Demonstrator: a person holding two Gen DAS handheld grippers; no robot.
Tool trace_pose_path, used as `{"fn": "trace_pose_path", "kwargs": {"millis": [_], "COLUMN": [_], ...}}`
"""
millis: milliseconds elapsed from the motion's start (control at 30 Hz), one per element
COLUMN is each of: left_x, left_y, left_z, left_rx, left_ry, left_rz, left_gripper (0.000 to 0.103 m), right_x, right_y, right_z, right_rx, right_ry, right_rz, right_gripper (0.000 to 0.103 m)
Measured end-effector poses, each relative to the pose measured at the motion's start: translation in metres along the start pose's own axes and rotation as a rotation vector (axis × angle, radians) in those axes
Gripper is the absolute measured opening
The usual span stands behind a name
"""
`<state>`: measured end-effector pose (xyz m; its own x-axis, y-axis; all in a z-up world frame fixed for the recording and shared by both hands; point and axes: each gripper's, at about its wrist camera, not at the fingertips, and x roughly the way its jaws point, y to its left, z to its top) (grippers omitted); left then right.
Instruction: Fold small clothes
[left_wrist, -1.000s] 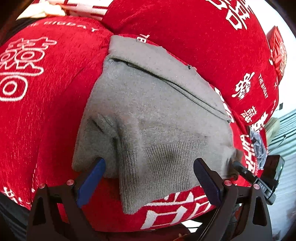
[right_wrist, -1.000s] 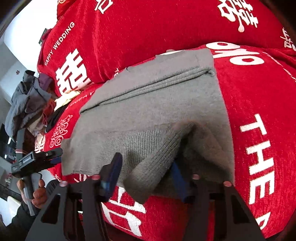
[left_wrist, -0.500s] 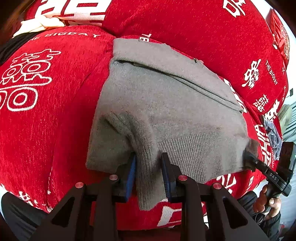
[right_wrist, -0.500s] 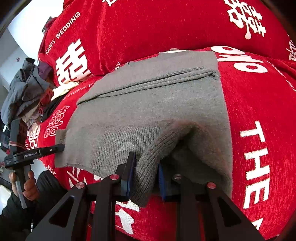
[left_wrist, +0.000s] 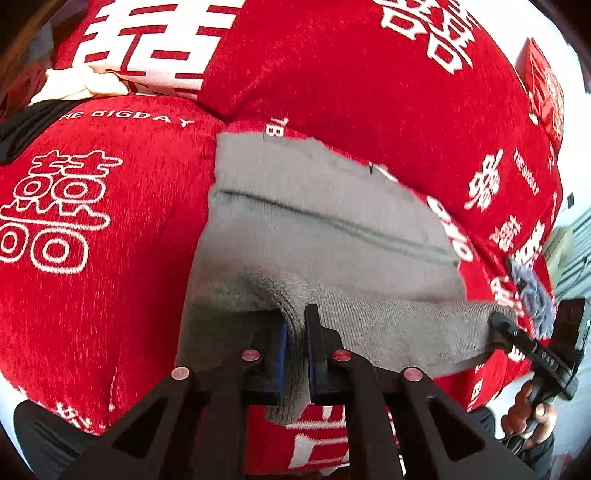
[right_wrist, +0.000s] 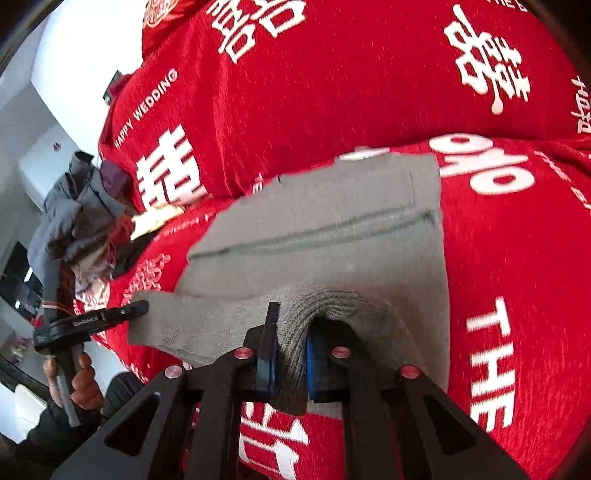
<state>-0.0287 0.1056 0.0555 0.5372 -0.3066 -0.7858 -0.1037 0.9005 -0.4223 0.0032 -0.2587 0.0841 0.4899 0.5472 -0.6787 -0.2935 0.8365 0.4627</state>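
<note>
Both grippers' fingers (left_wrist: 280, 350) (right_wrist: 267, 354) pinch the grey garment (left_wrist: 332, 236), hiding its near hem.

Bright daylight, blown-out white at frame edges; slight motion blur; heavy fisheye warp w/ dark corner vignetting.

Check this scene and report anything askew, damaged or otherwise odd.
Nothing looks damaged. The grey knit garment lies on the red sofa cover, its near hem bunched where the left gripper and right gripper pinch it. A loose clothes pile sits at the sofa's far end.
</note>
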Motion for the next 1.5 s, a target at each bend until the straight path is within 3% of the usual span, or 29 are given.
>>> {"fn": "trace_pose_path", "kwargs": {"millis": [267,467,667,833,1033,1133,1167,1200,1233,1267,1300,1367,1433,1500], "left_x": [-0.003,0.003,0.034,0.088,0.168,0.196,0.201,0.202,0.201,0.198,0.189,0.171,0.145,0.126], "left_y": [-0.006,-0.022,-0.035,-0.035,-0.018,-0.007,-0.003,0.003,0.008,0.014,0.023,0.031,0.035,0.029], "left_z": [0.036,0.086,0.143,0.183,0.207,0.208,0.210,0.213,0.216,0.219,0.223,0.228,0.229,0.223], "left_rx": [-0.045,-0.049,-0.032,-0.038,-0.062,-0.088,-0.103,-0.131,-0.158,-0.195,-0.252,-0.296,-0.285,-0.213], "left_ry": [-0.062,-0.109,-0.110,-0.067,0.044,0.120,0.144,0.163,0.171,0.171,0.149,0.101,0.033,-0.013], "left_rz": [-0.008,-0.003,0.021,0.058,0.103,0.112,0.094,0.059,0.009,-0.051,-0.109,-0.118,-0.098,-0.055], "left_gripper": [0.009,0.009,0.009,0.009,0.009,0.010,0.012,0.018,0.035,0.056,0.064,0.094,0.097,0.097], "right_x": [-0.001,0.012,0.048,0.103,0.173,0.199,0.203,0.204,0.201,0.195,0.189,0.171,0.154,0.142], "right_y": [0.009,0.007,-0.005,-0.028,-0.060,-0.082,-0.087,-0.093,-0.097,-0.102,-0.104,-0.106,-0.102,-0.089], "right_z": [0.040,0.089,0.144,0.175,0.183,0.183,0.184,0.184,0.185,0.186,0.188,0.190,0.191,0.188], "right_rx": [0.008,0.013,0.033,0.069,0.118,0.203,0.236,0.269,0.303,0.337,0.363,0.397,0.371,0.258], "right_ry": [-0.076,-0.105,-0.108,-0.058,0.035,0.117,0.137,0.145,0.139,0.115,0.090,0.029,-0.008,-0.009], "right_rz": [-0.004,-0.017,-0.050,-0.104,-0.191,-0.208,-0.195,-0.168,-0.127,-0.085,-0.059,-0.047,-0.058,-0.129], "right_gripper": [0.012,0.012,0.012,0.012,0.013,0.021,0.029,0.038,0.043,0.055,0.069,0.081,0.081,0.081]}}
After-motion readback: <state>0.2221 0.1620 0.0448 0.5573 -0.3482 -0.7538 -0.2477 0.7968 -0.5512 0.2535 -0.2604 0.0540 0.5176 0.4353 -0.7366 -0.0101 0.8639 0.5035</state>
